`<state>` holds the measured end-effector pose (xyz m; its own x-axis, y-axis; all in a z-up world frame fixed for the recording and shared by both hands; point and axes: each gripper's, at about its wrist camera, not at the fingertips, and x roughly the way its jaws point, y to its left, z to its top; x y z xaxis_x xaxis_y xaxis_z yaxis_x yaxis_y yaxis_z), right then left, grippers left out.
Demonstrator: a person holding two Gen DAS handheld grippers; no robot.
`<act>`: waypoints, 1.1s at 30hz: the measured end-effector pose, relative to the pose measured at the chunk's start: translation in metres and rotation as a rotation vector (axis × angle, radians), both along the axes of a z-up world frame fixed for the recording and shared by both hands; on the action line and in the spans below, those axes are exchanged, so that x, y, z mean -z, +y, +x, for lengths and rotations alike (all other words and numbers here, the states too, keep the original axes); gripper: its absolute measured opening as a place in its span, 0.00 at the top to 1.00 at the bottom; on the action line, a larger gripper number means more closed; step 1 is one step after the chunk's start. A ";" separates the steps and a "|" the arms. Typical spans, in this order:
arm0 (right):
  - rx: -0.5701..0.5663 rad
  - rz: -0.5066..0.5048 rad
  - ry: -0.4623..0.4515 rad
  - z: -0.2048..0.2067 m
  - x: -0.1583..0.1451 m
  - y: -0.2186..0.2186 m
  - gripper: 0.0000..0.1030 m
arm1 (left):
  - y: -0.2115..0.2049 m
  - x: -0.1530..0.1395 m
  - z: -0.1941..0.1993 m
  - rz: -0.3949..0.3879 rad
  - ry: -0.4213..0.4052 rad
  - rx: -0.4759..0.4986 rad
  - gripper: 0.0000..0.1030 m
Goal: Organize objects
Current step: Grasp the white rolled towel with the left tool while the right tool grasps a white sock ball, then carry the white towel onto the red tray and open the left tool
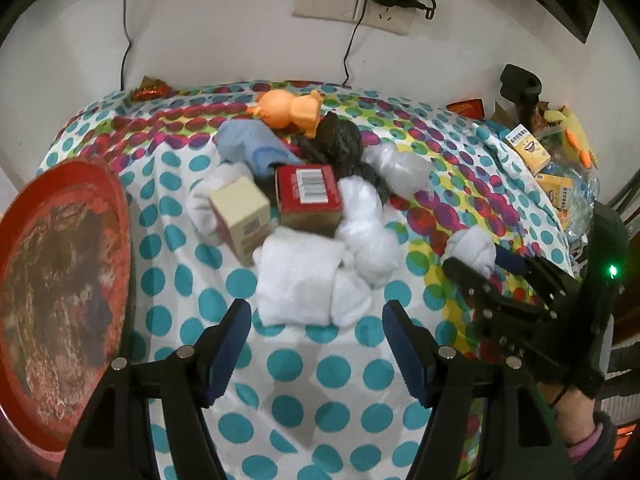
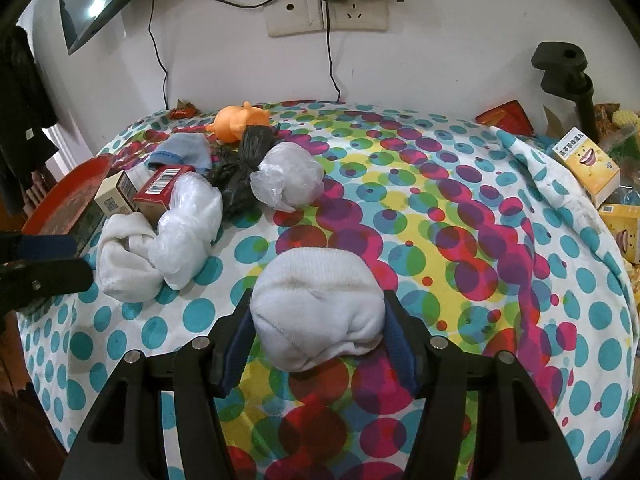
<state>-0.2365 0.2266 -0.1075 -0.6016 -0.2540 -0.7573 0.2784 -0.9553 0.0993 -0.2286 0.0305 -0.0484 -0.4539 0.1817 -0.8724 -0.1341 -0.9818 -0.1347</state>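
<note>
The dotted tablecloth (image 2: 460,240) is spread across the table, and the pile of boxes, bags and cloths (image 1: 304,208) is heaped toward its far left. A rolled white sock (image 2: 316,312) is seen apart from that pile, clamped across its middle by the right gripper (image 2: 318,336), the pads pressed into both flanks. It is judged light, soft and compressible, so a mid-body grip should be kept. The left gripper (image 1: 316,344) is held wide, with nothing between its fingers.
</note>
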 end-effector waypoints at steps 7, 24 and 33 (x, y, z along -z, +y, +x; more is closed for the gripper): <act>-0.001 0.016 -0.020 -0.003 0.003 -0.003 0.44 | 0.009 0.017 -0.019 -0.055 -0.021 -0.002 0.32; 0.001 0.041 -0.020 -0.004 0.004 -0.008 0.45 | 0.012 0.031 -0.017 -0.110 0.058 0.060 0.54; 0.009 0.070 -0.011 -0.004 0.005 -0.011 0.45 | 0.003 0.009 0.013 -0.144 0.097 0.094 0.54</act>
